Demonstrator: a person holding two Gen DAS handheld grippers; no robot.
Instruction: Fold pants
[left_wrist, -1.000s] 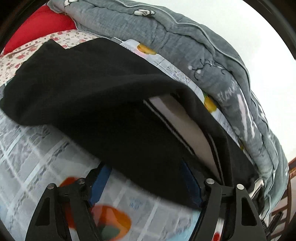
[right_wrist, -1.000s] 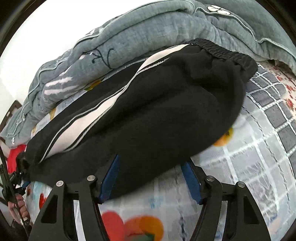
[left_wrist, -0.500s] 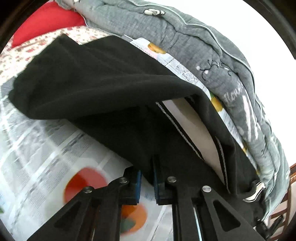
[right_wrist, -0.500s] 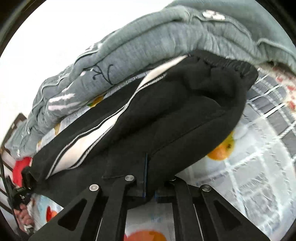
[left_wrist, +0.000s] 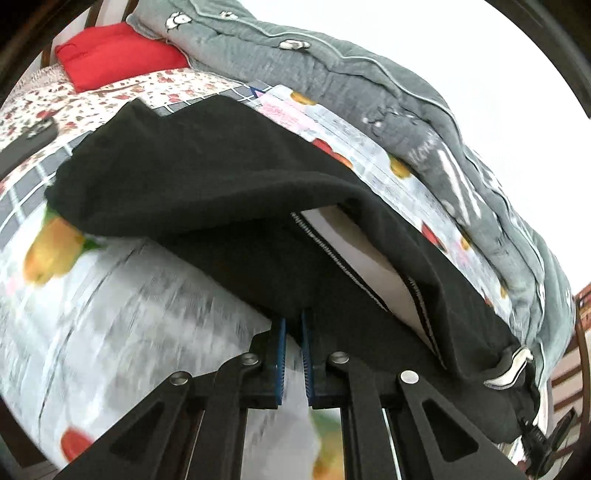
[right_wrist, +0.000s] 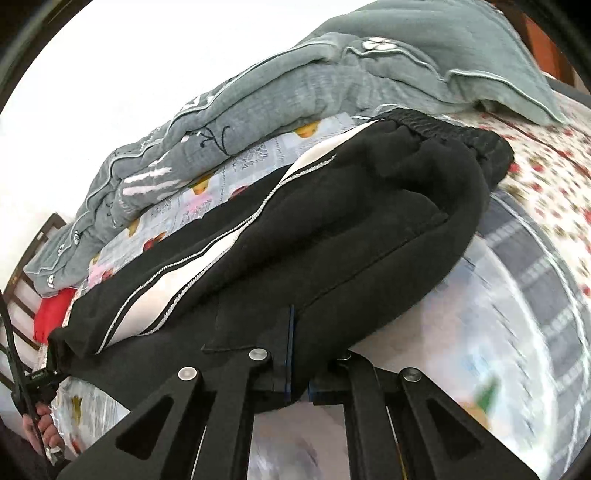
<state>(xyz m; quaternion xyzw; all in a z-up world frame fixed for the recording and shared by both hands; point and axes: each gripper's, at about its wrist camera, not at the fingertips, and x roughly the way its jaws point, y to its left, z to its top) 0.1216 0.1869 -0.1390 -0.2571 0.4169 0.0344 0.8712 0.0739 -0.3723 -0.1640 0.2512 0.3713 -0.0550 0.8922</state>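
Note:
Black pants (left_wrist: 207, 192) with a white side stripe (left_wrist: 354, 251) lie doubled lengthwise on the fruit-print bedspread. My left gripper (left_wrist: 293, 325) is shut on the near black edge of the pants, which is raised off the bed. In the right wrist view the pants (right_wrist: 332, 236) stretch from the elastic waistband (right_wrist: 450, 129) at the upper right toward the lower left, the white stripe (right_wrist: 177, 291) showing. My right gripper (right_wrist: 291, 325) is shut on the near fold of the pants, cloth draped over its fingers.
A rolled grey quilt (left_wrist: 369, 85) lines the far side of the bed, also the quilt (right_wrist: 295, 85) behind the waistband. A red pillow (left_wrist: 114, 55) lies at the head. A hand with the other gripper (right_wrist: 40, 398) shows at lower left.
Both grippers went from open astride the pants' near edge to shut on it. Both then carried the edge up and across the bed; the bedspread now blurs.

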